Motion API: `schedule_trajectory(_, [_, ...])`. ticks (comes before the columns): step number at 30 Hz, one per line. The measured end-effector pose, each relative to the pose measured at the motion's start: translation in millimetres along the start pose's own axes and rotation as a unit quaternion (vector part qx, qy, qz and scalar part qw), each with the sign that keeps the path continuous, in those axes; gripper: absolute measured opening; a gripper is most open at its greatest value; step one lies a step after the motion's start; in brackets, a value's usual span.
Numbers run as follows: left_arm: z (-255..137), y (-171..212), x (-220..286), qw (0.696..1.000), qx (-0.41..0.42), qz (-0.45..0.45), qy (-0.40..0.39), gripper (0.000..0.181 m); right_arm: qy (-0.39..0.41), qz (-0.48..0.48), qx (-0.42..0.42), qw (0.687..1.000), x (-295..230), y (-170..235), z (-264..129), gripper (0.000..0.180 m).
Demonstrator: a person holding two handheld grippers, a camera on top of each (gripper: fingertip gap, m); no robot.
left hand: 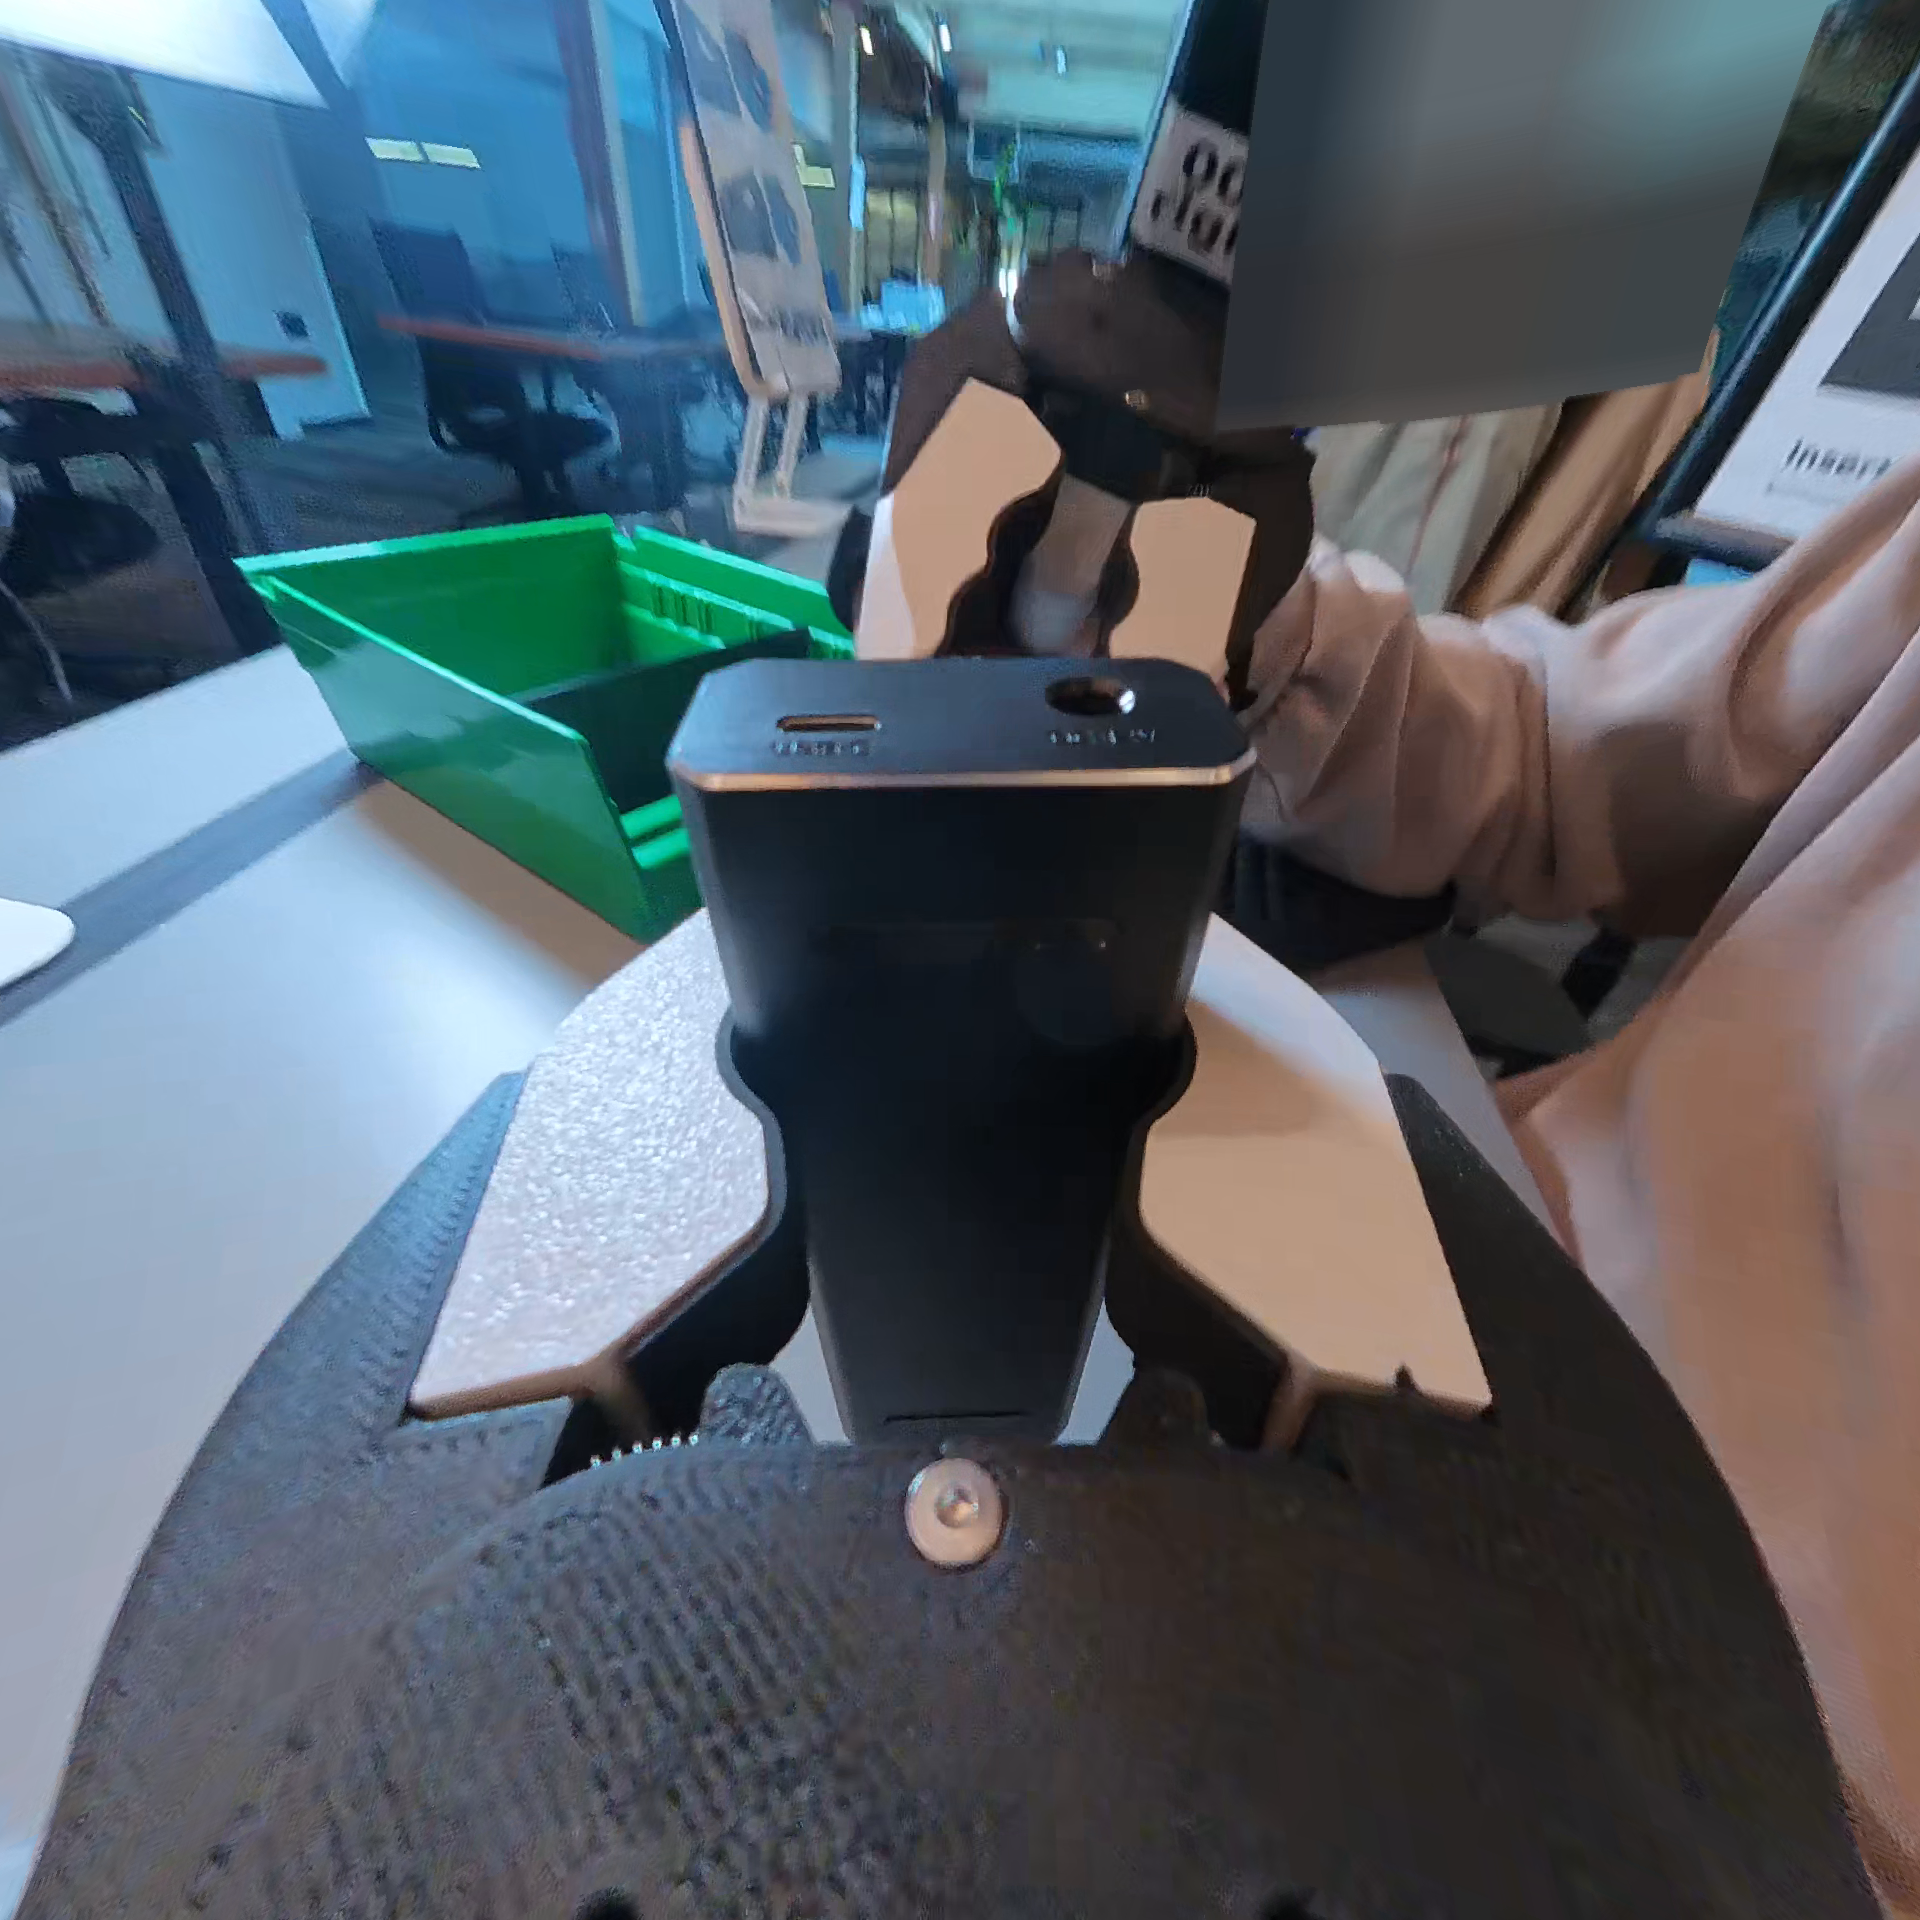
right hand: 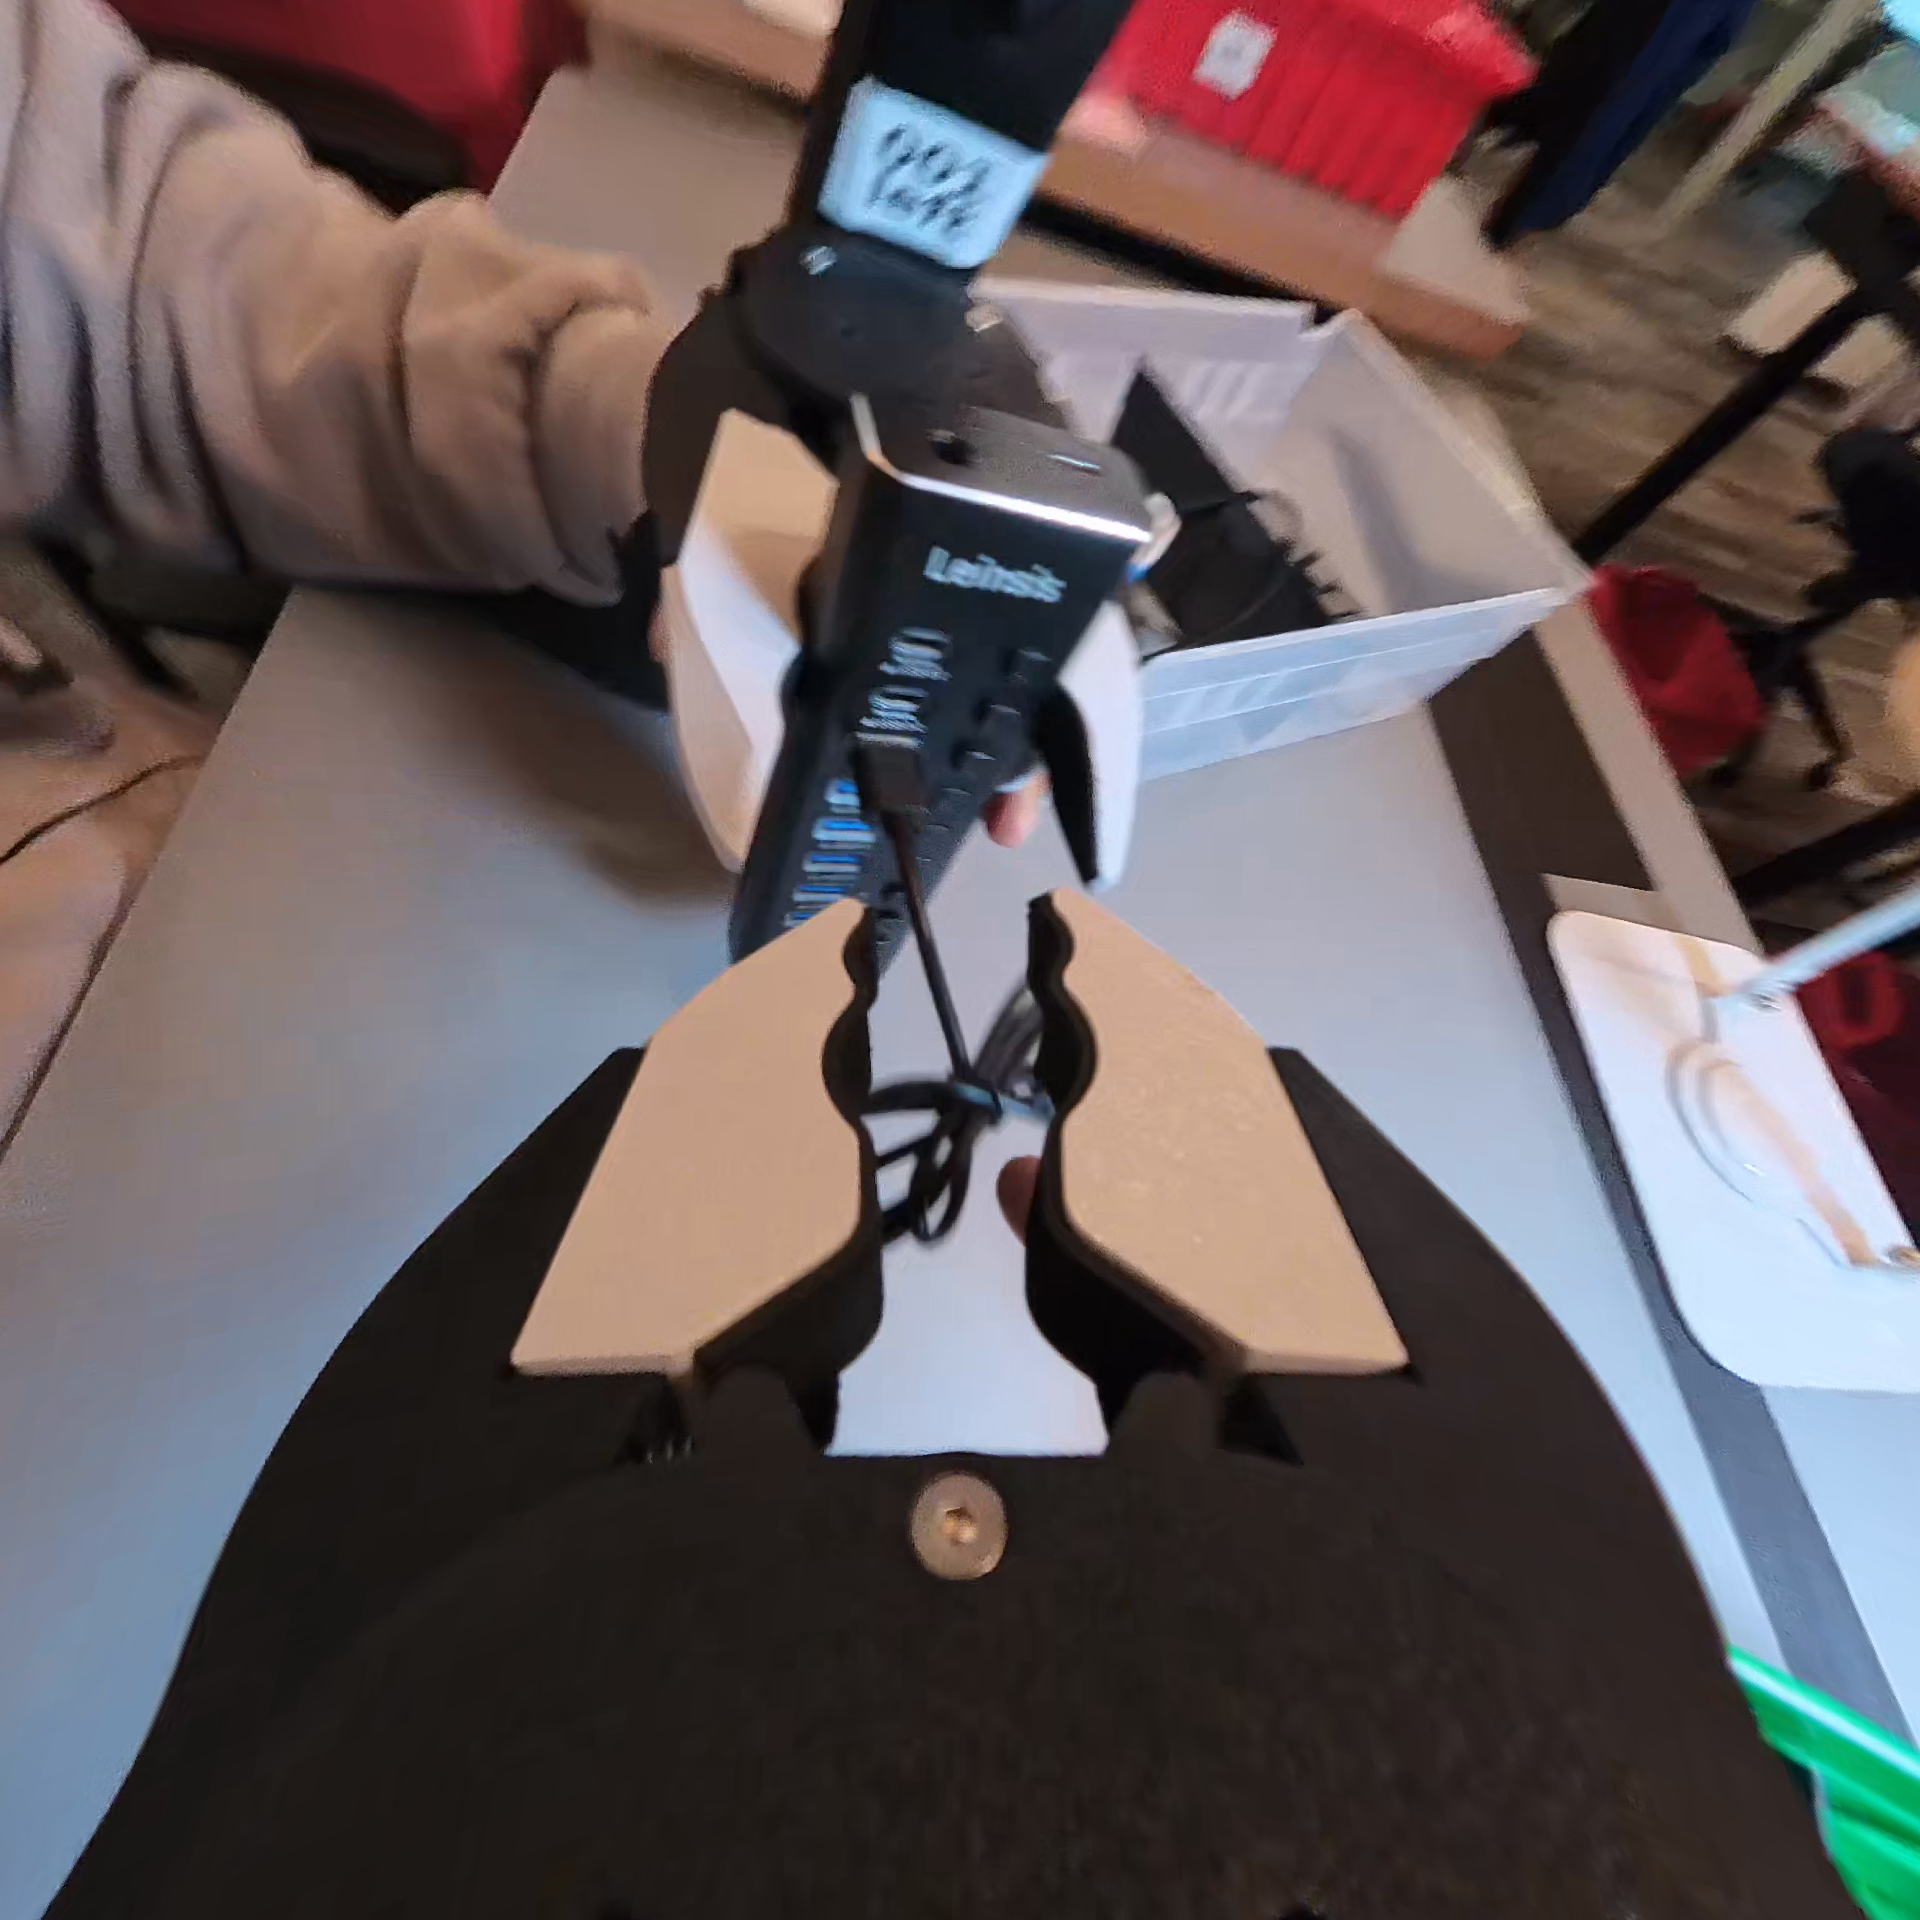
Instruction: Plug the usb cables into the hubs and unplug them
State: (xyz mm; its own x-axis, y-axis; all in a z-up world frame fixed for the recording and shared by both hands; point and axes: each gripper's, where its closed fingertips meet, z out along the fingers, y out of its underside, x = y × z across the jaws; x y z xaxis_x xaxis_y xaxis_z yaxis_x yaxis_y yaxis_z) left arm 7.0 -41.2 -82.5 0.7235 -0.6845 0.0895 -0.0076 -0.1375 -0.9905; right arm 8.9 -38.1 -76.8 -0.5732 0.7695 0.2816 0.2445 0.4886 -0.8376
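My left gripper point(left hand: 961, 987) is shut on a black USB hub point(left hand: 956, 852) and holds it above the grey table, end face pointing away. In the right wrist view the same hub point(right hand: 966, 582) tilts in the left gripper point(right hand: 914, 707), its row of ports facing me. A black plug point(right hand: 891, 774) sits in one port. Its thin black cable point(right hand: 935, 977) runs down between the fingers of my right gripper point(right hand: 951, 935), which is open. The tied cable bundle point(right hand: 956, 1112) hangs behind those fingers. The right gripper point(left hand: 1070, 582) also shows beyond the hub in the left wrist view.
A green bin point(left hand: 468, 665) stands on the table point(right hand: 416, 1039) behind the hub on the left. A clear white bin point(right hand: 1351, 582) stands beyond the hub. A white tray point(right hand: 1714, 1122) with a white cable lies at the right. A person's beige sleeve point(left hand: 1455, 727) is close by.
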Motion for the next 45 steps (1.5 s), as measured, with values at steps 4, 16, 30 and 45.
schedule_trajectory(4, [-26.3,-28.5,-11.3,0.996,0.084,-0.022,-0.011,0.072,0.053,0.067,0.085,0.993,28.0,-12.5,-41.9,0.030])
schedule_trajectory(16, [-37.4,-50.5,-2.2,0.976,0.206,-0.060,0.044,0.072,-0.022,0.166,0.083,0.982,-20.3,42.4,28.2,0.069])
schedule_trajectory(30, [-2.1,-31.5,14.4,0.980,0.154,-0.102,0.069,0.073,-0.103,0.247,0.167,0.949,-48.3,4.7,52.9,0.061])
schedule_trajectory(45, [-0.5,-13.6,-19.6,0.985,0.116,-0.098,-0.078,0.032,0.280,0.085,0.101,0.951,21.4,22.3,27.6,0.062])
